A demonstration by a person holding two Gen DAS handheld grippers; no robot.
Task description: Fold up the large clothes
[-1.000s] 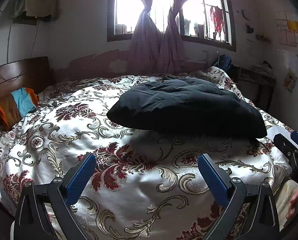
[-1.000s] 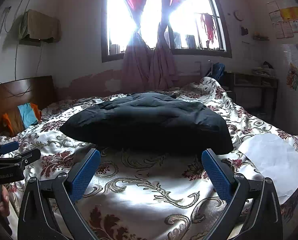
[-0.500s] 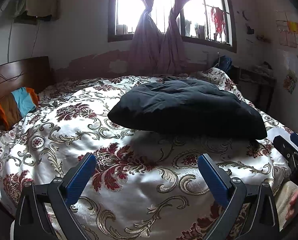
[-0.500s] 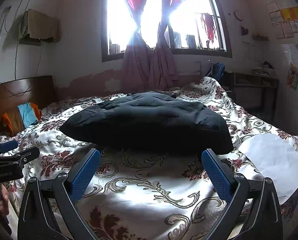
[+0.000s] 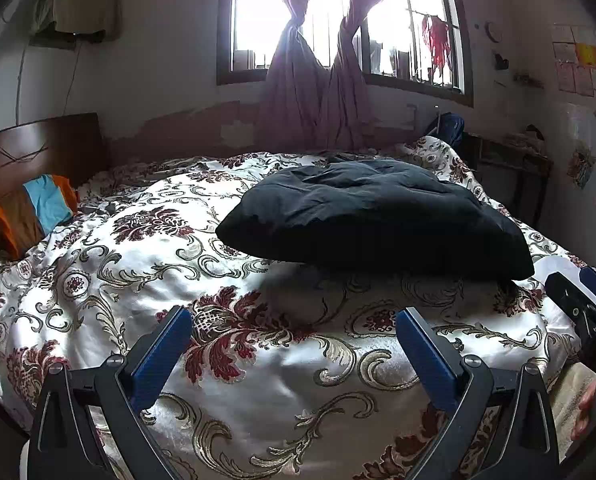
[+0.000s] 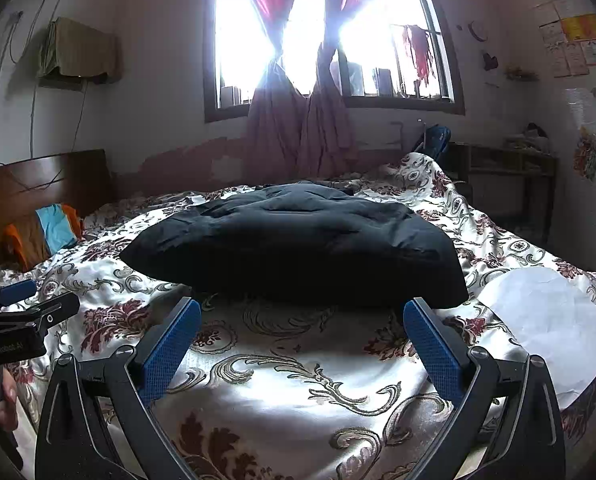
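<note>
Lying on the far half of the bed, the dark padded garment sits as a thick puffy block with fairly straight near edge, could be already folded or just bunched flat, can't tell which from here; sleeves and hem not visible. Left claw spread wide, holding nothing, hovering above the floral bedspread short of the garment. Right claw same, wide open and empty, its tips near the garment's front edge but apart from it. Each claw shows in the other's view at the side edge, so they are side by side at the bed's near edge. White sheet lies just right of the garment, striped pillow at the headboard. Risks, my guess: satin-looking bedspread is slippery and loose, a low pinch may catch bedspread with the garment and drag it; puffy fill may spring open and undo any fold; thick edge may slip from the pads; strong backlight from window hides seams in the dark fabric; the white sheet could get swept along
</note>
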